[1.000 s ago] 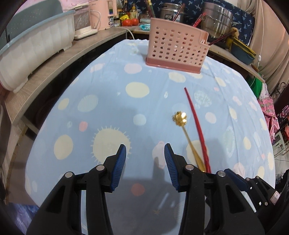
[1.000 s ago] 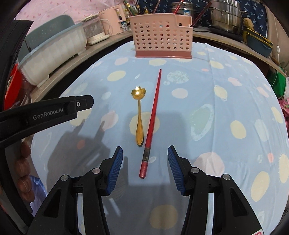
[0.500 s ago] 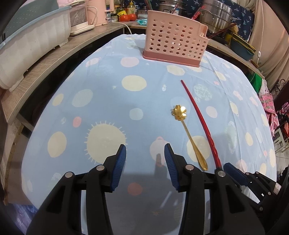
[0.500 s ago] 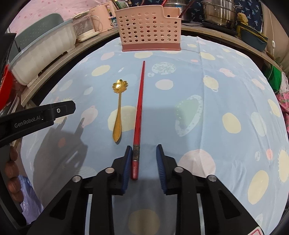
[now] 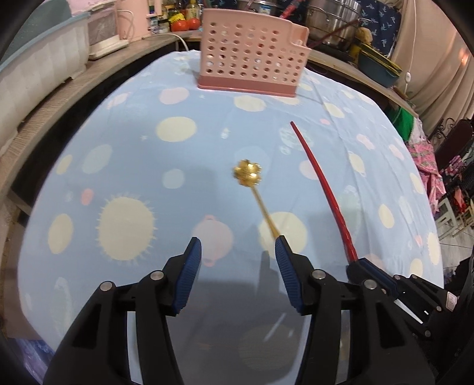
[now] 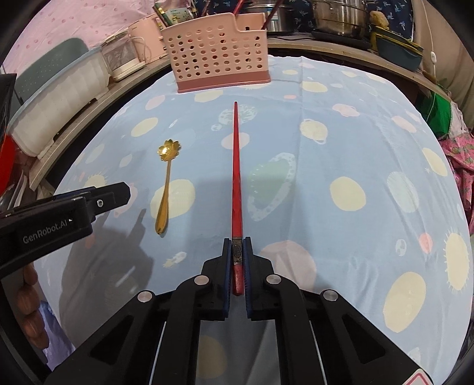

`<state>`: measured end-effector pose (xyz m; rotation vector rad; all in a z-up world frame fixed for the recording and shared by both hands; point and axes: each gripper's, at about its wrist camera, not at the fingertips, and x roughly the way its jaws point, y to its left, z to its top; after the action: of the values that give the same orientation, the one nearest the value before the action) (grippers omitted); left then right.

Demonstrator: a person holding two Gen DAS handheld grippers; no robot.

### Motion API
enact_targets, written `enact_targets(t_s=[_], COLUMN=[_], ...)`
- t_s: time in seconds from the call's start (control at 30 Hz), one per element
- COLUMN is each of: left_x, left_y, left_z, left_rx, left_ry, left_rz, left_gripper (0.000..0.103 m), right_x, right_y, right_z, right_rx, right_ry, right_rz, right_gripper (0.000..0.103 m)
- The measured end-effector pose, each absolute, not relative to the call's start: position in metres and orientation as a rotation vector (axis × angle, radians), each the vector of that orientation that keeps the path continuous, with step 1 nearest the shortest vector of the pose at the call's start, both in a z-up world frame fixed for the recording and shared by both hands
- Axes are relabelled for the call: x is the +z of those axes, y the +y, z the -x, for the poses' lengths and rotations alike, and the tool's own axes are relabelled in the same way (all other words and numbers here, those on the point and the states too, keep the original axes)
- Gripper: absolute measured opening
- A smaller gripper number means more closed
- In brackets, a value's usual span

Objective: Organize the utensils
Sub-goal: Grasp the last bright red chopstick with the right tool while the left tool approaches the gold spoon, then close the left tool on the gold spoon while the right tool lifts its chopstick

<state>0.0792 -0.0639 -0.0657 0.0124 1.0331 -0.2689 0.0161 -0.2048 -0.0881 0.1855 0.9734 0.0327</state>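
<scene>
A red chopstick point(image 6: 236, 177) lies on the blue spotted tablecloth, pointing toward a pink perforated utensil basket point(image 6: 217, 50) at the far end. My right gripper point(image 6: 237, 245) is shut on the chopstick's thick near end. A gold flower-bowl spoon point(image 6: 166, 183) lies left of the chopstick. In the left wrist view my left gripper point(image 5: 238, 251) is open, its right fingertip over the handle end of the spoon point(image 5: 254, 189); the chopstick point(image 5: 323, 189), the basket point(image 5: 251, 53) and the right gripper point(image 5: 358, 266) show there too.
A wooden counter point(image 5: 53, 103) curves round the table's left and far sides, with a white tub point(image 5: 35, 74), appliances, pots point(image 6: 337, 14) and bottles on it. Cloth and furniture crowd the right edge point(image 5: 444, 177).
My right gripper moved forward and closed on the chopstick's near end. My left gripper moved right toward the spoon's handle, still open.
</scene>
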Motion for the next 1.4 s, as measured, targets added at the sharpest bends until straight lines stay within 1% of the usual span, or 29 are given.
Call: enact_targets(t_s=[0.23, 0.33, 0.37, 0.5, 0.53, 0.57, 0.6, 0.87, 1.13, 1.17, 1.23, 1.4], left_x=[-0.078, -0.085, -0.085, -0.086, -0.087, -0.087, -0.087, -0.072, -0.028, -0.023, -0.014, 0.006], left_y=[-0.083, -0.085, -0.084, -0.082, -0.081, -0.08, -0.078, -0.064, -0.049, -0.048, -0.045, -0.043], left_z=[-0.077, -0.077, -0.077, -0.077, -0.077, -0.077, -0.077, -0.073, -0.073, -0.075, -0.078, -0.088], left_rx=[-0.313, -0.309, -0.307, -0.315, -0.315, -0.322, -0.325, -0.339, -0.313, -0.312, -0.309, -0.298], left_ry=[1.071, 1.083, 1.078, 1.065, 1.061, 1.06, 1.061, 1.036, 0.922, 0.912, 0.896, 0.855], left_rz=[-0.006, -0.012, -0.013, -0.02, -0.019, -0.016, -0.014, 0.013, 0.037, 0.04, 0.049, 0.043], left_gripper=[0.049, 0.047, 0.045, 0.024, 0.02, 0.012, 0.01, 0.01, 0.009, 0.008, 0.002, 0.001], right_x=[-0.089, -0.089, -0.089, -0.09, -0.09, -0.09, -0.09, -0.078, -0.036, -0.032, -0.017, 0.015], right_y=[-0.214, -0.214, -0.214, -0.214, -0.214, -0.214, -0.213, -0.213, -0.225, -0.226, -0.228, -0.233], right_z=[-0.01, -0.009, -0.009, -0.01, -0.01, -0.01, -0.009, -0.002, 0.004, 0.004, 0.003, -0.004], right_rx=[0.022, 0.024, 0.025, 0.029, 0.03, 0.031, 0.031, 0.034, 0.038, 0.04, 0.044, 0.054], right_ry=[0.972, 0.972, 0.972, 0.972, 0.972, 0.971, 0.97, 0.944, 0.85, 0.839, 0.805, 0.733], right_rz=[-0.21, -0.213, -0.213, -0.215, -0.216, -0.216, -0.216, -0.22, -0.262, -0.268, -0.275, -0.279], right_gripper=[0.007, 0.007, 0.007, 0.007, 0.007, 0.007, 0.007, 0.007, 0.007, 0.007, 0.007, 0.007])
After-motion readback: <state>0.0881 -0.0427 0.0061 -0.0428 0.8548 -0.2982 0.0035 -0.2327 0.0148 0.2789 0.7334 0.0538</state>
